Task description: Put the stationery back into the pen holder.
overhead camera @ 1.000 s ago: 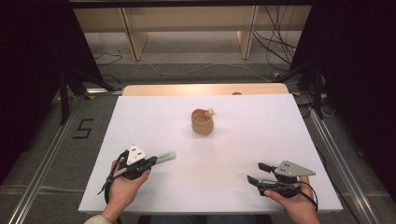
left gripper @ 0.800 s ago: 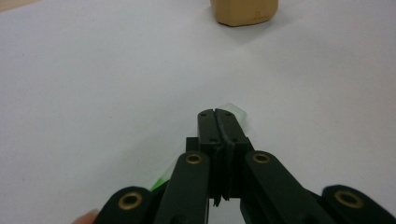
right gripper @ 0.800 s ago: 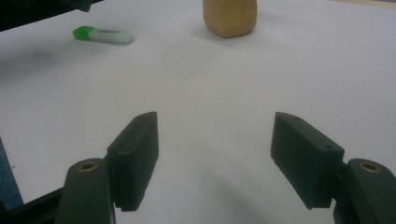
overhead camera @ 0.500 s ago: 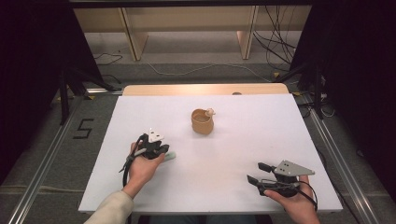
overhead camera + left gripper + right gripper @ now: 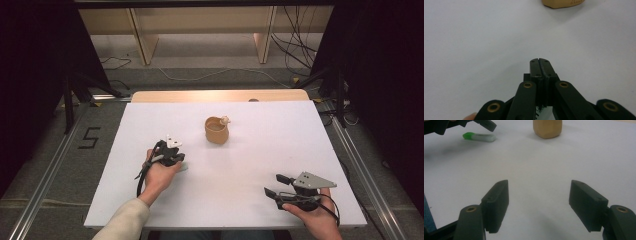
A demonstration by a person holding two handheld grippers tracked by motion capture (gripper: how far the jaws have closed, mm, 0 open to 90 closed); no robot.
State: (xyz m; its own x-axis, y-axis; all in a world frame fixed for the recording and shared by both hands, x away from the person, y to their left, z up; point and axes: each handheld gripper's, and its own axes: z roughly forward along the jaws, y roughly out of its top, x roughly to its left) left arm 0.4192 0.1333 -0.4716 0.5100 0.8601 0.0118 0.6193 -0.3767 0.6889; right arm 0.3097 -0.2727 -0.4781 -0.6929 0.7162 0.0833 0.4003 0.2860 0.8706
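The cup (image 5: 216,130) is set mid-surface (image 5: 260,150); the left tool (image 5: 172,159) is found before-left of it, the right tool (image 5: 275,186) well apart, before-right.

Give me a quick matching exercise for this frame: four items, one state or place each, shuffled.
Items:
1. left gripper
2. right gripper
3. tan cup
4. green-and-white marker

States or places:
A. jaws wide apart, nothing between them
B. lying flat on the white table, just under the left gripper
C. jaws pressed together
D. upright near the table's middle

Pairs: 1-C, 2-A, 3-D, 4-B
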